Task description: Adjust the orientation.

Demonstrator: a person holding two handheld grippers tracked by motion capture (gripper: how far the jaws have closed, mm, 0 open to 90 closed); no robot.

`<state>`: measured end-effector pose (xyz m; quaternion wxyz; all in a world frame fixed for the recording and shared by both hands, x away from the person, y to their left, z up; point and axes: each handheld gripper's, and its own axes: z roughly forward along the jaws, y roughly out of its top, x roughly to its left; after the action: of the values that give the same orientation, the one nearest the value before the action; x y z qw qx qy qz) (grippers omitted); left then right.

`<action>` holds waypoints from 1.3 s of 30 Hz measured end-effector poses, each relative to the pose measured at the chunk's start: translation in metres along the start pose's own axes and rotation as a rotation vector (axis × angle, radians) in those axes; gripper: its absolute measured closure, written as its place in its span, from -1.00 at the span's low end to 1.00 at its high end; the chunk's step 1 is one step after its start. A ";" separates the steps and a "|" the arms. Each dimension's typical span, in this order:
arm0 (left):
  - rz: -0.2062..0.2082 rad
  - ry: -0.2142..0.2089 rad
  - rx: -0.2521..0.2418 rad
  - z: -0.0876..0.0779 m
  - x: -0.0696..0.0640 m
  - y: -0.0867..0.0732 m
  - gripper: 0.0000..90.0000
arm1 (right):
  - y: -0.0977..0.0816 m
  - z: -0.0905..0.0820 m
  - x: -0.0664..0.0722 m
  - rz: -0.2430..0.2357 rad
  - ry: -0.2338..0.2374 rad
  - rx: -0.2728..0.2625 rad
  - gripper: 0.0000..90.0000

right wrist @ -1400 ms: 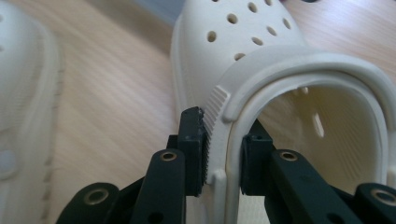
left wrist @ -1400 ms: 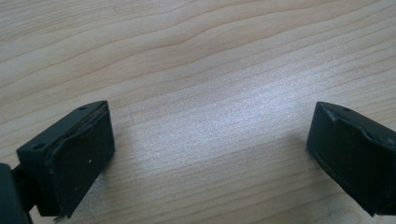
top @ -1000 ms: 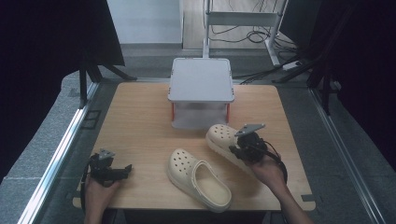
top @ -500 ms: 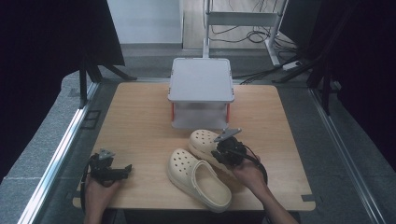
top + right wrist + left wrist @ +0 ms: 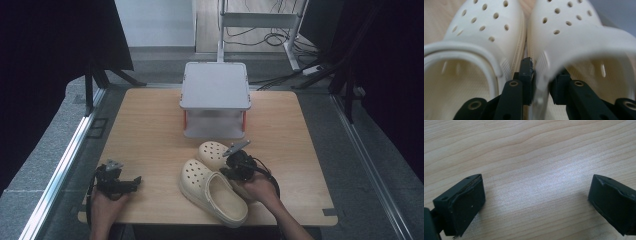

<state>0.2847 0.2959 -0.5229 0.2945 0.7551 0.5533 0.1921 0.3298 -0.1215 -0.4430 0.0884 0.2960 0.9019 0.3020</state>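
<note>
right gripper (image 5: pixel 235 167) jaws clamped on far clog's (image 5: pixel 214 151) side wall | just dragged left, now snug beside near clog (image 5: pixel 212 192) | pair basically lined up | left gripper (image 5: pixel 125 184) jaws open, idle on worktop (image 5: pixel 145 130)

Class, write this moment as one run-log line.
right gripper: shut on held clog's side wall | other clog: alongside | left gripper: open over table

High view: fixed above the near bench (image 5: pixel 150 130) edge, facing fwd and down, whole top in frame. Left gripper view: v. close over bare bench wood (image 5: pixel 534 157). Right gripper view: right up against the two clogs (image 5: pixel 486 32), shared w/ high view (image 5: pixel 212 187).
</note>
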 end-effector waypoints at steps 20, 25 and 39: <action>0.003 0.000 0.004 0.000 0.000 0.000 -0.98 | -0.026 -0.038 -0.015 0.033 0.049 -0.068 -0.16; 0.002 0.002 0.005 0.000 -0.001 0.000 -0.98 | -0.034 -0.040 -0.012 0.020 0.076 -0.053 -0.46; 0.002 0.002 0.003 0.000 -0.001 0.000 -0.98 | -0.024 -0.021 0.006 -0.072 0.103 0.004 -0.68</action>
<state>0.2845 0.2953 -0.5227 0.2925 0.7558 0.5534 0.1923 0.3059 -0.1436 -0.4405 0.0521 0.2478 0.9159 0.3115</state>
